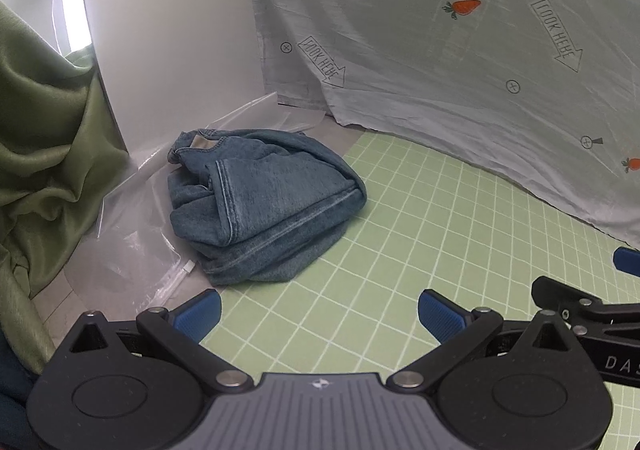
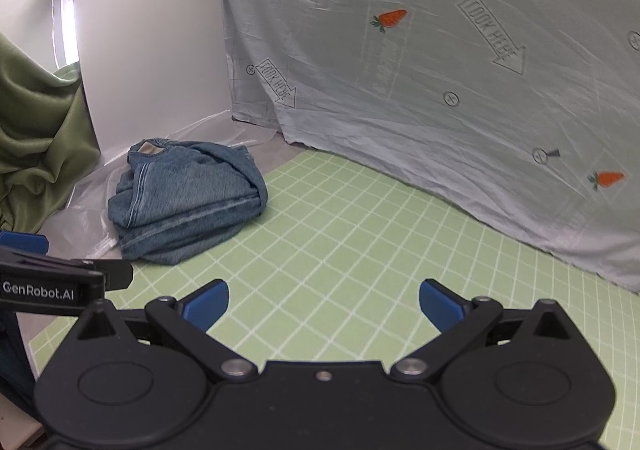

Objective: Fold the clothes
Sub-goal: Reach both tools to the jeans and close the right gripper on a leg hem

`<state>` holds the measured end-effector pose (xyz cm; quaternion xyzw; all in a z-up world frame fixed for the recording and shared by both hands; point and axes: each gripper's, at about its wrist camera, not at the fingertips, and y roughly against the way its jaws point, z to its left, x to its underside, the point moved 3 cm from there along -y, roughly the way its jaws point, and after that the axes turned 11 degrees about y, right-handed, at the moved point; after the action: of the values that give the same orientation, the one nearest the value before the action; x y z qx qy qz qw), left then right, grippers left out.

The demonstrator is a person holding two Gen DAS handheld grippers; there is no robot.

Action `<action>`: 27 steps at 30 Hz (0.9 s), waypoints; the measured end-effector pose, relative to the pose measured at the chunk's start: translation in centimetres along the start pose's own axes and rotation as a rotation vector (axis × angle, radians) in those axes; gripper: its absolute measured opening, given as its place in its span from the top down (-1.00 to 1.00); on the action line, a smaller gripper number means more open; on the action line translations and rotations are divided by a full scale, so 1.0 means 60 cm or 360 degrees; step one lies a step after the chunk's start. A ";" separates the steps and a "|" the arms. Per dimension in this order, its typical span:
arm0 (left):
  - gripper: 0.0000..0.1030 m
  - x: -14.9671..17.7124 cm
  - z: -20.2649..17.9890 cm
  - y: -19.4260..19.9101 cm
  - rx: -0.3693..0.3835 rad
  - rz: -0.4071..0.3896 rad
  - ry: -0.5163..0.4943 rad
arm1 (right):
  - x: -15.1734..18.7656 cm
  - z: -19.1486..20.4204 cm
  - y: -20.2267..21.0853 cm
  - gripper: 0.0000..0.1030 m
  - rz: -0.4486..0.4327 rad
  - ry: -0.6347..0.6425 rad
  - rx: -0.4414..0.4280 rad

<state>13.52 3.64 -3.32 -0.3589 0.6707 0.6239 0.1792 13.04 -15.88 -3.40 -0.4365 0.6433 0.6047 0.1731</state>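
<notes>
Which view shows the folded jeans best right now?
The left wrist view: the folded jeans sit closer and larger, with seams and waist patch clear. The right wrist view shows the same bundle smaller and farther left, still unobstructed.

"LOOK HERE" inside arrow outlines, printed twice on the hanging pale sheet (image 2: 400, 70); both arrows visible in each wrist view. "GenRobot.AI" in white on the left gripper's (image 2: 60, 282) black body, at the left edge of the right wrist view. "DA…" in white on the right gripper (image 1: 592, 314), cut off at the left wrist view's right edge; rest unreadable.
</notes>
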 end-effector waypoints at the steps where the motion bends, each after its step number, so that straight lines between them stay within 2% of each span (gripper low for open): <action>1: -1.00 -0.011 0.006 -0.015 -0.0016 0.0002 0.0008 | -0.012 0.001 -0.017 -0.99 0.0000 0.0011 -0.0001; 6: -1.00 -0.071 0.043 -0.112 -0.0103 0.0051 0.0086 | -0.069 0.008 -0.104 -0.99 0.0010 0.0058 -0.0009; 10: -1.00 -0.115 0.080 -0.205 -0.0186 0.0128 0.0204 | -0.105 0.007 -0.206 -0.91 0.0076 0.0045 -0.0085; 17: -0.99 -0.154 0.136 -0.335 -0.0249 0.0274 0.0365 | -0.148 0.023 -0.401 -0.44 0.0198 0.0034 -0.0306; 20: -0.98 -0.154 0.145 -0.363 -0.0200 0.0317 0.0441 | -0.153 0.033 -0.469 -0.28 0.0239 -0.0034 -0.0426; 23: -0.98 -0.149 0.142 -0.372 -0.0200 0.0314 0.0450 | -0.151 0.045 -0.515 -0.21 0.0271 -0.0100 -0.0530; 25: -0.98 -0.148 0.136 -0.376 -0.0208 0.0306 0.0432 | -0.146 0.052 -0.534 -0.04 0.0291 -0.0138 -0.0593; 27: -0.99 -0.149 0.131 -0.379 -0.0220 0.0294 0.0420 | -0.140 0.055 -0.538 0.34 0.0278 -0.0177 -0.0649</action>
<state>33.97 14.33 -14.49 -0.3860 0.6741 0.6298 0.0065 41.61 -6.23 -18.00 -0.3711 0.5326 0.7580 0.0637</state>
